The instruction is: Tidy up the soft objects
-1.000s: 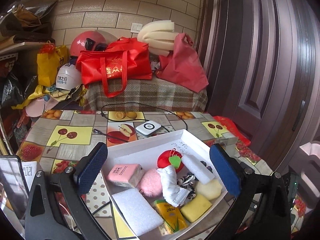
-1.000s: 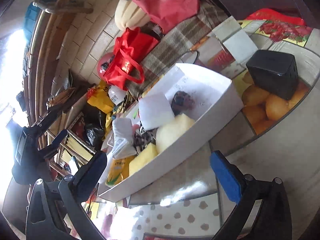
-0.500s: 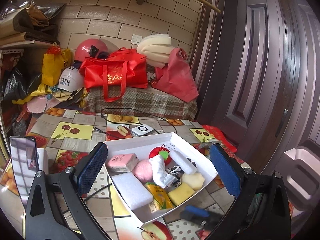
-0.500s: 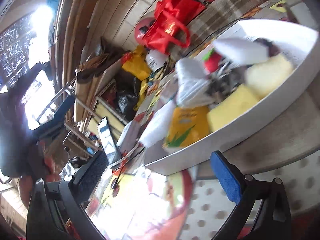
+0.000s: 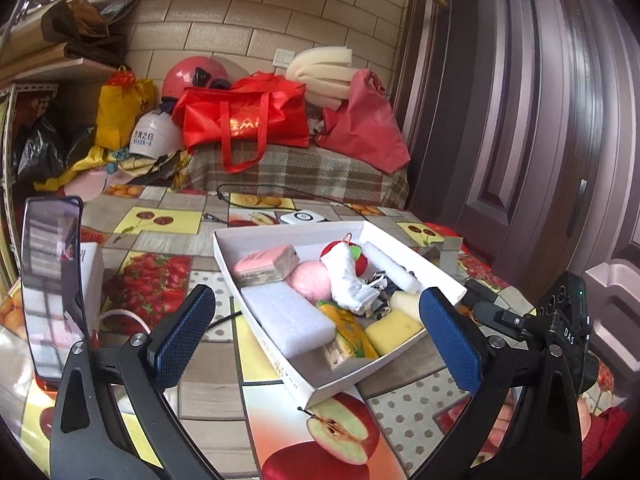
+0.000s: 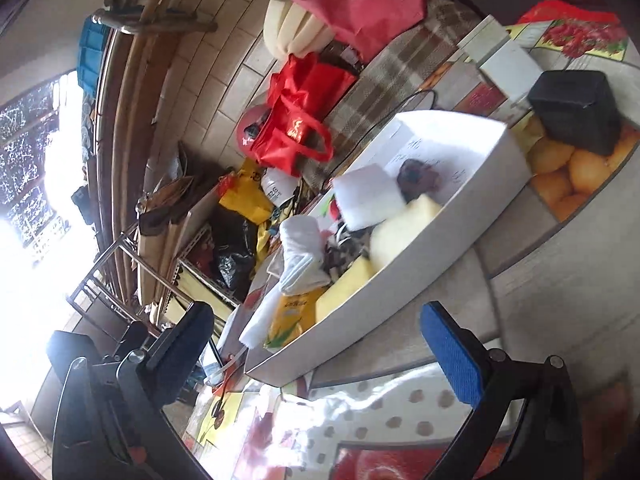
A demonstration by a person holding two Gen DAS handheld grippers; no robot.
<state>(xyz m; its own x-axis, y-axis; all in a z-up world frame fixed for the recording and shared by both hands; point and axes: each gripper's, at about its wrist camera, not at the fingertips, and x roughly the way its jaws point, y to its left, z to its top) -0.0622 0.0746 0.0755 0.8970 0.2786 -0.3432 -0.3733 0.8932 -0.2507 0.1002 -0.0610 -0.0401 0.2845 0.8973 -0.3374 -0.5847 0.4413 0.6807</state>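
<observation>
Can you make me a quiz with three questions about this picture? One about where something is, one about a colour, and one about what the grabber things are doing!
1. Where is the pink round sponge?
A. in the white tray
B. on the plaid cloth
C. on the floor

2. What colour is the big tote bag behind the table?
A. green
B. red
C. black

3. What is the left gripper doing?
A. squeezing the sponge
B. holding a sock
C. open, holding nothing

Answers: 1 A, it lies among the other soft things inside the tray. 2 B, it is bright red with red handles. 3 C, its blue pads stand wide apart and touch nothing.
</observation>
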